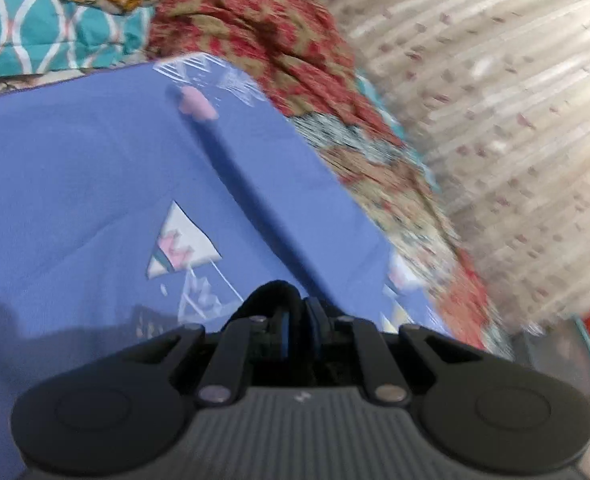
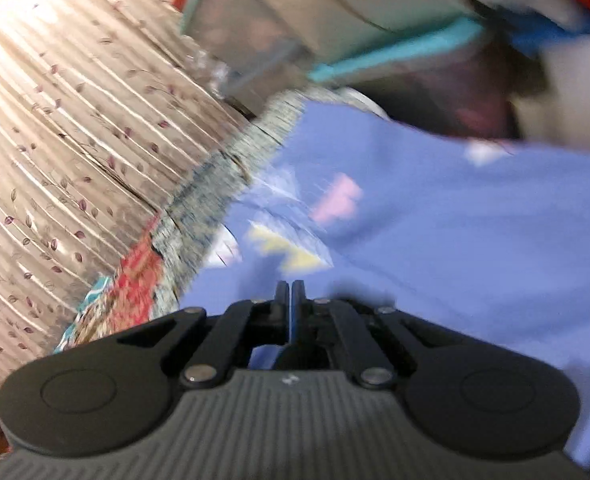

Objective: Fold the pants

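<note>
Pants (image 1: 95,184) of periwinkle-blue cloth spread ahead of the left gripper (image 1: 297,312) and off to its left, with a long straight fold ridge running away from its fingertips toward a pink patch. Its jaws are drawn close, blue cloth caught between them. White triangle prints with pink marks sit just ahead-left of the tips. To the right lies a red-and-tan patterned blanket (image 1: 263,28), then a pale curtain (image 1: 495,120) — blurred. The right gripper (image 2: 291,292) has its fingers pressed together; whether cloth sits between them I cannot tell. The blue fabric fills the space ahead and to its right.
</note>
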`<state>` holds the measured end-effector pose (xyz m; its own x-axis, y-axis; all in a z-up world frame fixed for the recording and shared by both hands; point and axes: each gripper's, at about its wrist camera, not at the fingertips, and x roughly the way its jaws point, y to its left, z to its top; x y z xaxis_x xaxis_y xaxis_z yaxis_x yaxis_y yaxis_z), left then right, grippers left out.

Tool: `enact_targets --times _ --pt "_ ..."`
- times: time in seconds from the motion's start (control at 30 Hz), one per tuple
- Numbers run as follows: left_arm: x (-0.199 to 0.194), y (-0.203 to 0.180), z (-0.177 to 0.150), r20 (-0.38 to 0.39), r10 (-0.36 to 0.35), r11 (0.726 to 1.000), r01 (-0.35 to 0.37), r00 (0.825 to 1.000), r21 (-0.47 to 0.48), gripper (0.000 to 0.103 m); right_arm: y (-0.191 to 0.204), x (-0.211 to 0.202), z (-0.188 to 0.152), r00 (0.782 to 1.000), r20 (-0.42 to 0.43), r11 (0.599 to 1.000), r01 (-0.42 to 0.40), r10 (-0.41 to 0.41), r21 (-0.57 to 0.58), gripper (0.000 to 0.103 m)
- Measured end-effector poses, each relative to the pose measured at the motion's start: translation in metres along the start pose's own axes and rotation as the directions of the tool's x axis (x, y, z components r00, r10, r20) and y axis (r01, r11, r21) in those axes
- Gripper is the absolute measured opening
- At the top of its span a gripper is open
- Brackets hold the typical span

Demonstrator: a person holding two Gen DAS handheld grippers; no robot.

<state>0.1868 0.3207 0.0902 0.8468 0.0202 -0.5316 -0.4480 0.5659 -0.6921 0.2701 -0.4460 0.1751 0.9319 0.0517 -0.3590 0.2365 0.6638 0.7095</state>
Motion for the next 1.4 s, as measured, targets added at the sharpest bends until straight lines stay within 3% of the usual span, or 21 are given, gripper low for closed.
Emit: enact_targets --times 0.03,0.07,0.1,0.13,0.23,0.3,0.4,0.47,0.53,0.6,0.63,0.73,0.8,0.9,0.93,0.97,1.0,1.07,1.17,1.27,1.4 --pt "0.019 0.001 0.000 -0.017 0.058 0.998 -0.058 0.998 -0.011 0.015 0.013 0.014 0.000 1.000 0.003 0.999 0.012 -0.012 -0.032 0.019" --pt "0.032 0.002 -0.002 -0.044 0.100 0.995 -0.101 0.994 -0.016 0.017 0.023 0.028 -0.004 0.999 -0.005 0.996 0.045 -0.046 -0.075 0.039" --pt "0.048 0.005 -0.008 -0.084 0.144 0.989 -0.146 0.986 -0.013 0.017 0.030 0.041 -0.011 0.994 -0.012 0.988 0.107 -0.109 -0.111 0.044" --pt "0.056 0.008 -0.014 -0.107 0.160 0.987 -0.162 0.981 -0.008 0.017 0.030 0.048 -0.019 0.989 -0.017 0.981 0.145 -0.148 -0.129 0.044" --pt "0.055 0.021 -0.034 -0.129 0.125 0.992 -0.126 0.984 0.002 0.023 0.003 0.055 -0.046 0.991 -0.081 0.984 0.097 -0.110 -0.148 0.043" --pt "0.043 0.031 -0.043 -0.142 0.099 0.995 -0.098 0.985 0.011 0.028 -0.024 0.059 -0.064 0.982 -0.132 0.983 0.118 -0.136 -0.138 0.044" --pt "0.015 0.042 -0.046 -0.128 0.093 0.996 -0.091 0.987 0.027 0.037 -0.066 0.073 -0.081 0.964 -0.227 0.990 0.139 -0.137 -0.007 0.045" --pt "-0.008 0.050 -0.049 -0.112 0.092 0.996 -0.089 0.989 0.032 0.047 -0.083 0.084 -0.089 0.955 -0.262 0.984 0.162 -0.137 0.075 0.053" --pt "-0.028 0.053 -0.057 -0.119 0.109 0.993 -0.103 0.987 0.056 0.049 -0.088 0.089 -0.101 0.960 -0.249 0.980 0.160 -0.126 0.122 0.053" --pt "-0.042 0.060 -0.068 -0.143 0.130 0.989 -0.118 0.981 0.088 0.050 -0.075 0.096 -0.106 0.964 -0.232 0.983 0.157 -0.131 0.097 0.053" --pt "-0.047 0.061 -0.072 -0.153 0.135 0.988 -0.121 0.979 0.096 0.052 -0.065 0.097 -0.107 0.960 -0.250 0.986 0.151 -0.129 0.069 0.048" --pt "-0.066 0.071 -0.092 -0.191 0.148 0.986 -0.130 0.970 0.105 0.057 -0.039 0.107 -0.111 0.942 -0.314 0.993 0.116 -0.119 -0.028 0.008" --pt "-0.072 0.074 -0.102 -0.217 0.176 0.980 -0.150 0.960 0.133 0.057 -0.028 0.102 -0.106 0.952 -0.239 0.979 0.172 -0.194 -0.107 0.007" --pt "-0.084 0.078 -0.110 -0.230 0.198 0.974 -0.165 0.953 0.156 0.057 -0.043 0.088 -0.073 0.958 -0.090 0.962 0.271 -0.274 -0.042 0.006" --pt "-0.088 0.078 -0.113 -0.231 0.198 0.974 -0.164 0.952 0.159 0.057 -0.050 0.087 -0.066 0.956 -0.087 0.960 0.280 -0.279 -0.009 0.008" --pt "-0.092 0.079 -0.114 -0.231 0.198 0.973 -0.163 0.953 0.162 0.057 -0.055 0.085 -0.063 0.956 -0.098 0.960 0.280 -0.277 0.023 0.018" --pt "-0.096 0.081 -0.116 -0.233 0.196 0.974 -0.161 0.953 0.162 0.057 -0.058 0.083 -0.063 0.955 -0.125 0.960 0.275 -0.268 0.048 0.024" --pt "-0.099 0.085 -0.119 -0.242 0.194 0.975 -0.161 0.951 0.151 0.061 -0.054 0.073 -0.068 0.957 -0.142 0.964 0.262 -0.254 0.041 0.051" --pt "-0.104 0.094 -0.127 -0.258 0.184 0.981 -0.158 0.948 0.116 0.062 -0.049 0.040 -0.079 0.970 -0.136 0.979 0.201 -0.203 -0.030 0.052" --pt "-0.108 0.101 -0.135 -0.283 0.135 0.991 -0.122 0.949 0.062 0.066 -0.055 0.005 -0.094 0.972 -0.228 0.998 0.064 -0.061 0.006 0.052" --pt "-0.100 0.108 -0.147 -0.317 0.084 0.996 -0.086 0.945 0.007 0.068 -0.049 -0.050 -0.118 0.930 -0.345 0.986 -0.156 0.129 -0.051 0.052"
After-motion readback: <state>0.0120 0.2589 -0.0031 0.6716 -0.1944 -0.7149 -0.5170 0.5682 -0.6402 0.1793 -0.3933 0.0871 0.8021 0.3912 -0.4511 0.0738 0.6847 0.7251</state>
